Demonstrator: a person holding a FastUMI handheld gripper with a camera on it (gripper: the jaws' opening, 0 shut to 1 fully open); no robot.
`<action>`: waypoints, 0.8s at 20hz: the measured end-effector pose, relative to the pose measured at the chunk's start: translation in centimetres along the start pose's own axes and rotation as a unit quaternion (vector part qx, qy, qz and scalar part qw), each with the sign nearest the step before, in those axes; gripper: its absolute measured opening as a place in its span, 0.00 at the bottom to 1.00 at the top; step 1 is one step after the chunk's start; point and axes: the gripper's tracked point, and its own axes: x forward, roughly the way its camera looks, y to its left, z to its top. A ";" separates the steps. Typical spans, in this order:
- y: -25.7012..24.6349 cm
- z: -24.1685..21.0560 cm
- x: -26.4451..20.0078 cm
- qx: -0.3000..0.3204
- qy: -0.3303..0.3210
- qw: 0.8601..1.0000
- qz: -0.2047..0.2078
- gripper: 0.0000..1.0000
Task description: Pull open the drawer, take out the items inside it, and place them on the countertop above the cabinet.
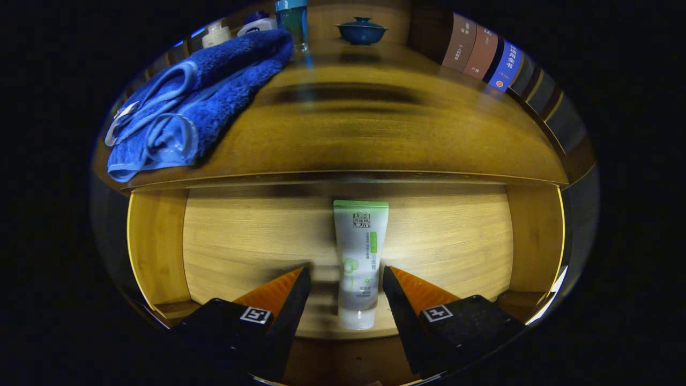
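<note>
The wooden drawer (155,241) stands pulled open below the countertop (375,139). A white tube with a green end (358,257) lies lengthwise on the drawer floor, its cap toward me. My gripper (347,276) hovers over the drawer, open, with the lower half of the tube lying between the two fingers. Neither finger touches the tube; a gap shows on both sides. A folded blue towel (198,102) rests on the countertop beyond and to the left.
At the back of the countertop stand a blue lidded bowl (362,31), a teal bottle (292,19) and two small white containers (236,29). A row of books (482,53) lines the back right. The drawer's side walls (536,241) flank the tube.
</note>
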 end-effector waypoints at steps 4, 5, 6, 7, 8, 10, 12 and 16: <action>-0.3 -0.4 1.0 0.010 0.020 1.000 -0.005 0.62; -0.2 -0.6 0.9 0.005 0.026 1.000 0.000 0.56; -0.3 -0.6 1.4 0.004 0.020 1.000 0.003 0.50; -0.3 -0.3 0.9 -0.006 0.013 1.000 0.007 0.43; -0.3 -0.5 0.9 -0.017 0.013 1.000 0.009 0.37; 0.2 0.1 0.6 0.002 -0.007 1.000 0.021 0.25; 1.0 -0.4 -0.3 0.008 0.003 0.999 0.037 0.25; 1.4 -1.3 -2.9 -0.007 -0.007 0.999 0.045 0.25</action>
